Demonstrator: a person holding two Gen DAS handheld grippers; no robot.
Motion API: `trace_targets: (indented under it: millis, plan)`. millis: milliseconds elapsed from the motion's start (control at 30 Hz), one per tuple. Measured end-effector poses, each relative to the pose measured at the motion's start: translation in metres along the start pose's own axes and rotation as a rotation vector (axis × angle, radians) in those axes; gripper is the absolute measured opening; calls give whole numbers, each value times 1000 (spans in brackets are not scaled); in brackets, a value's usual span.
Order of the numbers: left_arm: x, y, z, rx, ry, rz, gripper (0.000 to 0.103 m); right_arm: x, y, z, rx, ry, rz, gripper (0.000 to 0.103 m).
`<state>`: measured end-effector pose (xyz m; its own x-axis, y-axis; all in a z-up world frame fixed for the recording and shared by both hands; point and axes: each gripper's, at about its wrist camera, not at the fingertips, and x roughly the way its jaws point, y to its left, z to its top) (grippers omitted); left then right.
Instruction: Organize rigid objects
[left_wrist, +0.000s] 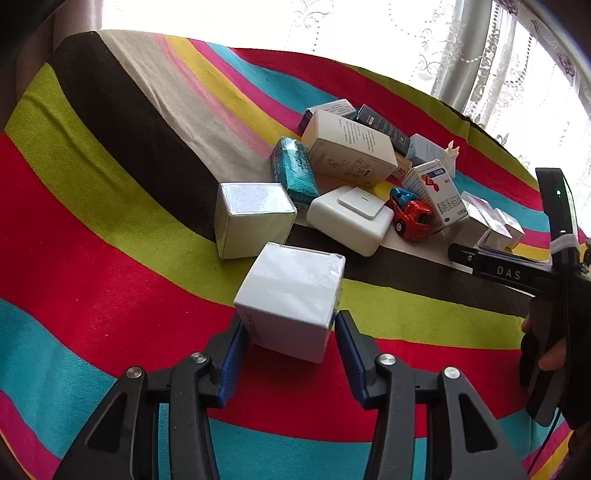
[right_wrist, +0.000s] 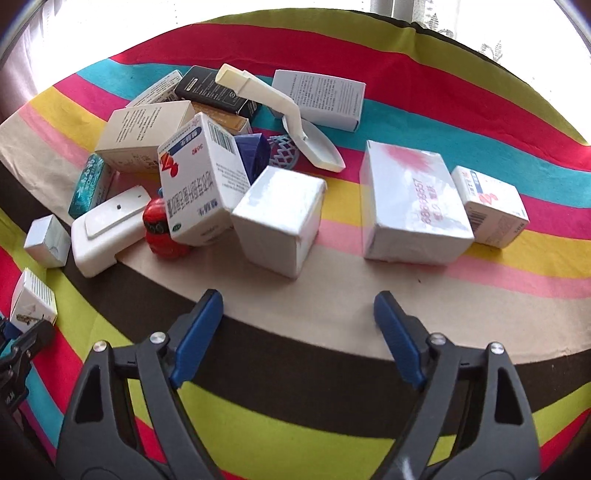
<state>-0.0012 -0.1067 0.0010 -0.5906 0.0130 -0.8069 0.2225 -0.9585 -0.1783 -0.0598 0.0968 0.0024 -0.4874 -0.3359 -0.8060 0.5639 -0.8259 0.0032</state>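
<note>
the striped cloth (left_wrist: 110, 221) covers the whole counter, and it is the biggest thing here. on it sits a big heap of boxes and toys, out ahead of both tongs.

in the heap, the tall cream box (left_wrist: 349, 149) leans on top. next to it stands the red and white medicine box (right_wrist: 197, 184), tipped over a bit. a flat white switch box (left_wrist: 349, 218) lies in front, with a small red toy truck (left_wrist: 412, 218) just beside it. a shiny teal packet (left_wrist: 295, 175) lies on the other side.

the right tongs (right_wrist: 299, 314) are wide open and hold nothing. a white box (right_wrist: 280, 221) sits just ahead of them, a bit to the left side. a longer white box with pink on it (right_wrist: 410, 206) lies ahead and to the right, with its long side pointing away from the tongs.

the left tongs (left_wrist: 291, 332) are the ones that matter now. a little white cube box (left_wrist: 291, 295) sits right between the two blue pads. the left pad looks like it touches the box. the right pad is very close, but i cannot tell if it presses. the box sits on the cloth, apart from the heap. a second shiny white cube box (left_wrist: 253, 218) rests just past it, so the spot beside that one looks like a good place to line it up.
</note>
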Motion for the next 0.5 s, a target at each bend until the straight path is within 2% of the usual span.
trace_targets:
  millis: [100, 133, 167, 200, 500]
  plan:
    - [-1, 0, 1, 2, -15, 3, 48, 14, 4, 17, 24, -7, -15, 83]
    - [-1, 0, 1, 4, -23, 4, 48, 15, 6, 19, 23, -12, -22, 76]
    - [-1, -1, 1, 2, -24, 3, 48, 14, 8, 19, 13, -27, -20, 54]
    - [-2, 2, 1, 8, -37, 1, 48, 10, 9, 16, -1, -42, -16, 39]
    - [-7, 7, 3, -11, -58, -6, 48, -57, 5, -64, -76, -59, 138, 39]
